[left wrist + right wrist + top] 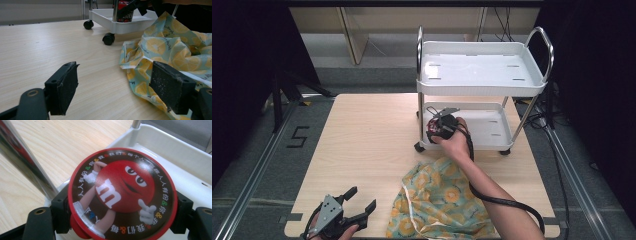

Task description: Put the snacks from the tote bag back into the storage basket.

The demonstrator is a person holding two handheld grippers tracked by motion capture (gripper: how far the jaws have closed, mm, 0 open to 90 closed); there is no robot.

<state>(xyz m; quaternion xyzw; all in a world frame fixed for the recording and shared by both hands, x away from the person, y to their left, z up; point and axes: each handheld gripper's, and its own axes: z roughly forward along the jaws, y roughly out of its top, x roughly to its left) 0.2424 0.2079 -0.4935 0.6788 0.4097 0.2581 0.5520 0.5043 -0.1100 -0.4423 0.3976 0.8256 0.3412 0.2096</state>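
A round red candy tub point(122, 195) with a cartoon lid stands on the lower shelf point(190, 167) of a small white cart point(482, 70). My right gripper point(122, 217) is shut on the tub, one jaw on each side of it. In the high view that gripper point(438, 129) sits at the shelf's left end, by the chrome post point(420, 115). My left gripper point(361, 200) rests open near the table's front edge, nothing between its fingers point(63, 87). A yellow-and-teal lemon-print cloth bag point(442, 200) lies crumpled just to its right.
The cart's upper shelf point(479, 87) overhangs the tub. Its black casters point(108, 38) stand on the wooden table point(362, 140). A cable point(507, 202) trails from the right gripper over the cloth. Dark floor and metal rails surround the table.
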